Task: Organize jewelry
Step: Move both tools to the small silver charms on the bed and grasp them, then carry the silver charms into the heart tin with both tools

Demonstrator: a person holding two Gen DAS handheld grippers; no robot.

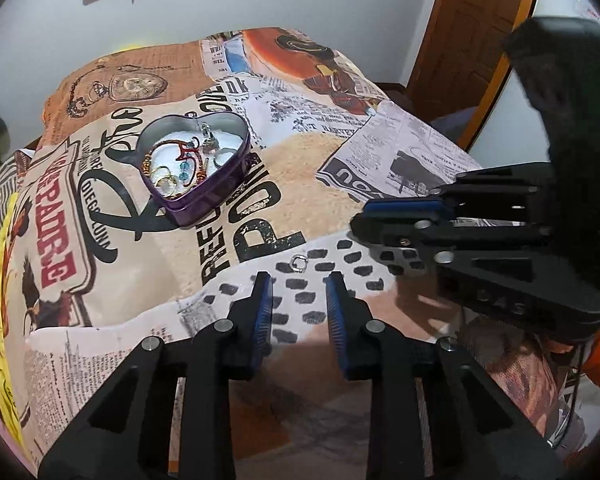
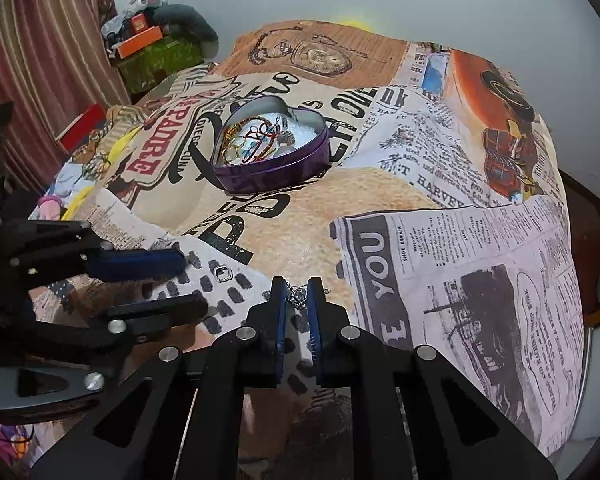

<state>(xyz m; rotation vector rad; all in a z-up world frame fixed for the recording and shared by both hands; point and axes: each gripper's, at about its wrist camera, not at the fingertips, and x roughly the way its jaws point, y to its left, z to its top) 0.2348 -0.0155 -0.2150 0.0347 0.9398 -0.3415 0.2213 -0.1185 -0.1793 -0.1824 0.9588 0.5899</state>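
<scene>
A purple heart-shaped tin [image 1: 204, 204] [image 2: 276, 176] sits open on the printed bedspread with bracelets, rings and beads inside. A small silver ring [image 1: 299, 263] [image 2: 222, 273] lies on the spotted patch of the cloth. My left gripper [image 1: 299, 284] is open, its fingertips just short of the ring. My right gripper [image 2: 298, 290] has its jaws narrowly apart around a small silver chain piece [image 2: 297, 295] at the tips; whether they pinch it is unclear. In the left wrist view the right gripper [image 1: 364, 220] comes in from the right.
The bedspread [image 2: 460, 240] covers a bed whose edge falls away on the right. A wooden door [image 1: 468, 28] stands at the back right. Boxes and clutter [image 2: 148, 36] are piled by a striped curtain at the back left.
</scene>
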